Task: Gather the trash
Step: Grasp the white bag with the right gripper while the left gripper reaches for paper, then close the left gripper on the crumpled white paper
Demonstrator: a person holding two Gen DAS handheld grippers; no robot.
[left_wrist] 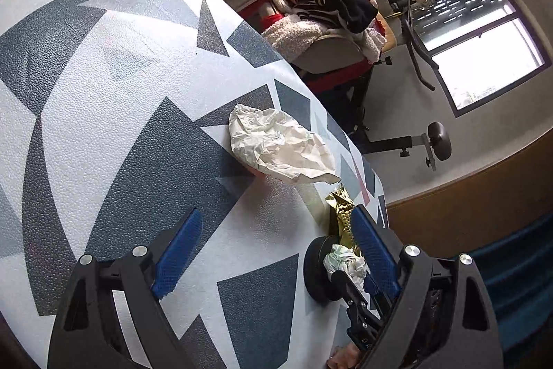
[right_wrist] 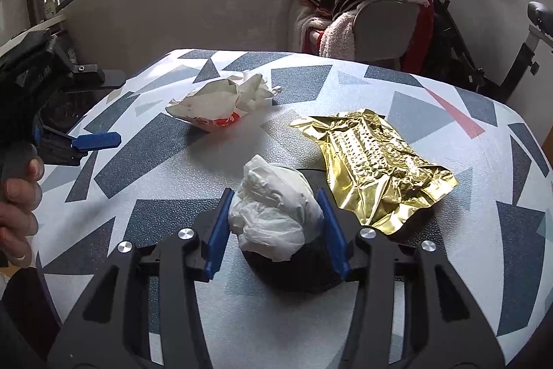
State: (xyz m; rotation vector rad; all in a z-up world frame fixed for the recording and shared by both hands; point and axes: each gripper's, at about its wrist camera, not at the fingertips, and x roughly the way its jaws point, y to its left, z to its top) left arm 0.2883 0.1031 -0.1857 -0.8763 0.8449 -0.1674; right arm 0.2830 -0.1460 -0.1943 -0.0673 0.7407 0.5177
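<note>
You've got 1 table (right_wrist: 449, 265) w/ a grey-and-white patterned top and 3 bits of trash on it: 1 gold foil wrapper (right_wrist: 376, 161), 1 crumpled paper bag (right_wrist: 221, 102) w/ red print, 1 white tissue wad (right_wrist: 276, 213). The wad sits on a black disc (right_wrist: 293, 268).

Your right gripper (right_wrist: 274, 230) has the wad between its blue pads, both pads at its sides; can't tell if they press it. Wrapper lies just right of it, bag further off to the left.

Your left gripper (left_wrist: 276, 251) is spread wide, nothing between the pads, bag ahead of it.

Right view shows the bag's red print and the wrapper laid flat; left view shows the wrapper edge-on only, plus the right gripper by the wad. Both show 1 chair (left_wrist: 331, 54) piled w/ clothes.
</note>
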